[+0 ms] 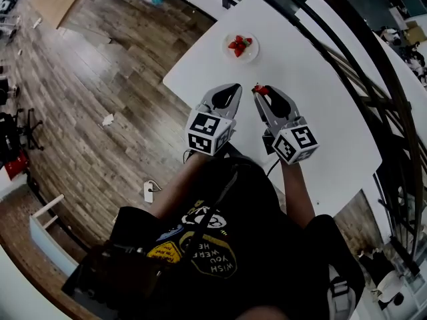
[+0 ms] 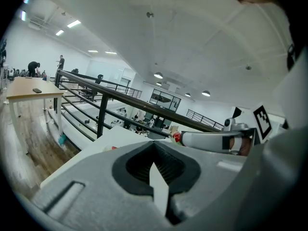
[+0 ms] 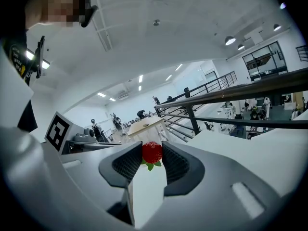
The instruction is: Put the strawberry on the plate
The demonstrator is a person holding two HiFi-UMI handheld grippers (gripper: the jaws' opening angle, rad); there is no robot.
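Observation:
On the white table (image 1: 320, 105), a small white plate (image 1: 241, 48) holds red strawberries (image 1: 238, 45) at the far end. My right gripper (image 1: 259, 91) hovers short of it, shut on a strawberry (image 1: 261, 90); in the right gripper view the red berry (image 3: 152, 152), with green leaves under it, sits pinched between the dark pads (image 3: 175, 163) of the right gripper (image 3: 152, 154). My left gripper (image 1: 233, 87) hangs beside it to the left, with its jaws together and nothing in them. From the left gripper (image 2: 154, 143) the plate (image 2: 111, 148) barely peeks over the jaw.
The table's left edge (image 1: 190, 95) drops to a wooden floor (image 1: 100, 99). A black railing (image 1: 373, 65) runs along the right side. A wooden table (image 2: 31, 88) and people stand far off in the hall.

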